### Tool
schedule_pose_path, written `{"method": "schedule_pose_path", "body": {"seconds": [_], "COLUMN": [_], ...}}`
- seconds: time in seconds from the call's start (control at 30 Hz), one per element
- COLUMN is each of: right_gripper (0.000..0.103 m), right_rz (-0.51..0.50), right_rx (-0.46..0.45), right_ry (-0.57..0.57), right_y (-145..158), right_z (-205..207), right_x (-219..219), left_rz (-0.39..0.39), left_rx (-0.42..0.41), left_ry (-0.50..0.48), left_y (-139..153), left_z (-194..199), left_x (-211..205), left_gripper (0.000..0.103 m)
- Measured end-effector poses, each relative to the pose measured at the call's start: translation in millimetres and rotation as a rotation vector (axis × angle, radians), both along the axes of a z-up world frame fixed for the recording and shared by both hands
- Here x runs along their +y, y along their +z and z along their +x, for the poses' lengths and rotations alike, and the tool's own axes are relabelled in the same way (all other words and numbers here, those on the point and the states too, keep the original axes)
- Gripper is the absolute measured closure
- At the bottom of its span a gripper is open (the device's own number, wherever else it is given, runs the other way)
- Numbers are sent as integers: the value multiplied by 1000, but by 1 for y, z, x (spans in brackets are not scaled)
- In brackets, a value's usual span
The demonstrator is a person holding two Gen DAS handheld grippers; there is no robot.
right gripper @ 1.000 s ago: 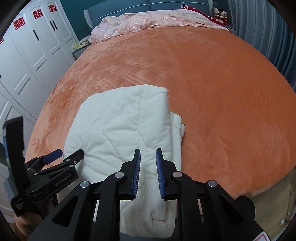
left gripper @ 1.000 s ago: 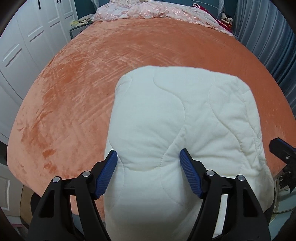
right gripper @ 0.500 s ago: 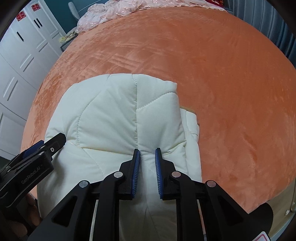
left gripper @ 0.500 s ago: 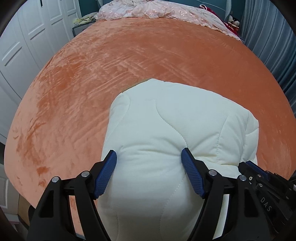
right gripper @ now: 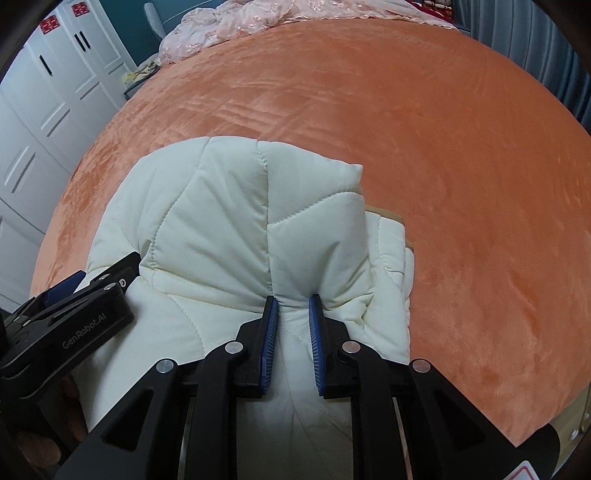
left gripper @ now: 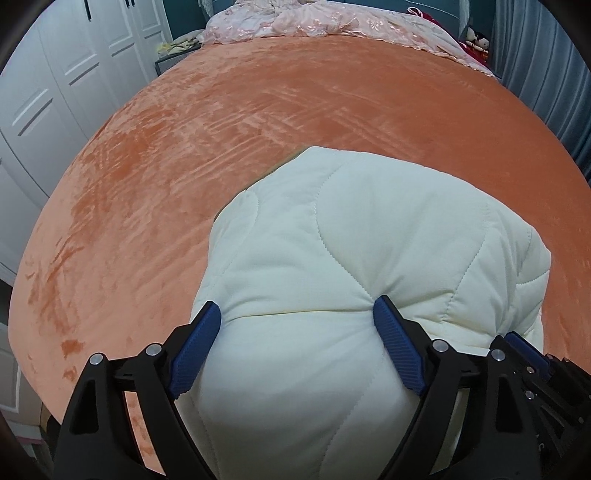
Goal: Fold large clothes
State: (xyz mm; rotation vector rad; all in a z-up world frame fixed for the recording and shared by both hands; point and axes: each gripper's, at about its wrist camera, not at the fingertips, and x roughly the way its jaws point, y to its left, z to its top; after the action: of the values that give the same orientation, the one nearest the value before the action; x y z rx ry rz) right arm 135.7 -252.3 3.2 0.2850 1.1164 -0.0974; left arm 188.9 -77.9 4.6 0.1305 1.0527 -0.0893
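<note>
Quilted cream garment [left gripper: 369, 258] bunched in a thick folded bundle on the orange bedspread [left gripper: 184, 147], filling the lower centre and lower right of the left wrist frame and the lower left and centre of the right wrist frame. Stitched seams running across its puffy panels; a thinner lower layer sticking out at centre right of the right wrist frame, flat against the bedspread.

Left gripper [left gripper: 297, 325] at the bottom of its own frame, jaws spread wide and opening, blue pads [left gripper: 195, 350] flanking a broad bulge of the garment; right-hand pad dented into the fabric at a seam, left-hand pad at the bundle's edge. Fabric between the jaws, but no clamping visible. Same gripper seen again at lower left of the right wrist frame, black body lettered "GenRobot.AI", lying against the garment's left side.

Right gripper [right gripper: 293, 299] at the bottom centre of its own frame, jaws nearly together, pinching a narrow ridge of the garment between the blue pads [right gripper: 269, 343], the cloth puckered and drawn into the gap. Part of this gripper also visible at the lower right edge of the left wrist frame, just beside the bundle.

Pink embroidered bedding [left gripper: 332, 22] heaped along the top of both frames at the far end of the bed. White wardrobe doors [left gripper: 55, 92] at upper left, red paper emblems on them in the right wrist frame. Grey-blue curtain [left gripper: 546, 66] at upper right.
</note>
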Motion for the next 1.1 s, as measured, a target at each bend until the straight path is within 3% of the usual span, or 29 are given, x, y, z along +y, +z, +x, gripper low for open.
{"method": "schedule_pose_path", "body": {"seconds": [0.83, 0.97, 1.1], "right_gripper": [90, 90, 87], "right_rz": [13, 11, 81], "right_rx": [-122, -136, -139], "right_ry": [16, 15, -5], "right_y": [-12, -11, 6], "right_z": [-13, -16, -26], "right_x": [0, 1, -8], "left_rz": [38, 25, -51], "left_rx": [-134, -133, -109], "left_ry": [12, 10, -9], "left_y": [-17, -16, -4], "left_z": [-7, -9, -14], "left_x": [-6, -5, 8], "left_gripper": [15, 15, 12]}}
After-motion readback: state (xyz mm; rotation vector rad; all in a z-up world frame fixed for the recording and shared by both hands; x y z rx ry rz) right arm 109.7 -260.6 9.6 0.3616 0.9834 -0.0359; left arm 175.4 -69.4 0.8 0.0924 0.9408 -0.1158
